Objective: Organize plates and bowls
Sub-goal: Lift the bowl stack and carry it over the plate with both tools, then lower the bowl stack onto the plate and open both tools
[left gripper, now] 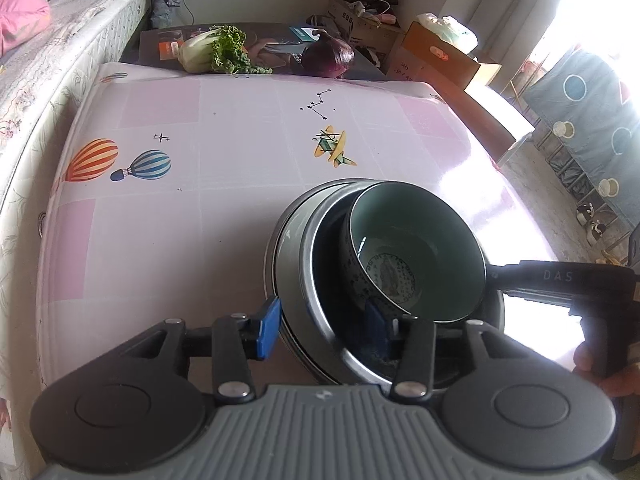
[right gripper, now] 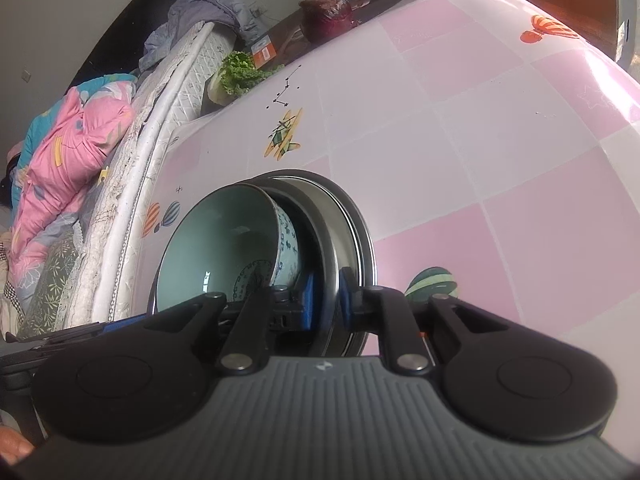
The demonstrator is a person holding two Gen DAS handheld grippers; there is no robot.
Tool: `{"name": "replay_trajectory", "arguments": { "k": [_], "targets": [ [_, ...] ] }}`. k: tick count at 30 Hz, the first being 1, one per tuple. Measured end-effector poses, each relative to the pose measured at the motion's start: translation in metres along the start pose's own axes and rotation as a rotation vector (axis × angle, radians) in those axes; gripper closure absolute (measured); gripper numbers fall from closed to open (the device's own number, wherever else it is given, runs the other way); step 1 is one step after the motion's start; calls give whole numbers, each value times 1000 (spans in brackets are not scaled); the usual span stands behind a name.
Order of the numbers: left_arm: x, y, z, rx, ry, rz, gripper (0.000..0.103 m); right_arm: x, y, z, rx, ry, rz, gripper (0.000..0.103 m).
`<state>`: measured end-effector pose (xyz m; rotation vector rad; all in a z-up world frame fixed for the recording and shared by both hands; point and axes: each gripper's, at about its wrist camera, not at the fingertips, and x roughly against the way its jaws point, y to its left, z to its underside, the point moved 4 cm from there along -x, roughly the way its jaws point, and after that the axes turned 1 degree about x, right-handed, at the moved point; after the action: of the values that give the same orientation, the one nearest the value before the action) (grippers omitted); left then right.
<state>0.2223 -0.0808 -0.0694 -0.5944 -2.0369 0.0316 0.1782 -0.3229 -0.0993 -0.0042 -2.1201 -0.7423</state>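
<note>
- Nesting at the near right of the surface (left gripper: 240, 140): a teal ceramic bowl (left gripper: 420, 232) leaning tilted inside a steel bowl (left gripper: 310, 240), with at least 1 plate (left gripper: 282, 252) lying underneath.
- Pinching the steel bowl's rim with the right claw (right gripper: 327, 298), 1 pad inside the wall and 1 outside.
- Straddling the near edge with the left claw (left gripper: 322, 328), fingers spread wide, 1 pad just beside the plate rim and the other down inside the steel bowl, not clamping anything.
- Judging the step in hand as settling or squaring the stack: steadying the steel bowl on the right side while easing the ceramic bowl flat, moving slowly to avoid metal skidding over the glossy plate.
- Watching the tilt: a quick release is likely sending the ceramic bowl rocking against the steel wall.
- Lying well apart at the far edge: leafy greens (left gripper: 224, 50) and a purple cabbage (left gripper: 328, 56), neither blocking the work.
- Running along the left, a bed (left gripper: 60, 60); crowding the far right corner, cardboard boxes (left gripper: 432, 56).
</note>
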Motion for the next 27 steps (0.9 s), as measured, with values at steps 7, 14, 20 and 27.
{"name": "replay_trajectory", "arguments": {
  "k": [7,14,20,27],
  "targets": [
    [23,-2,2,-16,-42,28,36,17,0,2,4,-44,-10,83],
    [44,-13,20,-80,-104,13,26,61,10,28,109,-147,-8,57],
    [68,-24,33,-128,-174,-13,13,96,25,56,216,-207,16,47],
    [94,-44,53,-227,-261,-86,0,135,54,91,386,-317,112,22]
  ]
}}
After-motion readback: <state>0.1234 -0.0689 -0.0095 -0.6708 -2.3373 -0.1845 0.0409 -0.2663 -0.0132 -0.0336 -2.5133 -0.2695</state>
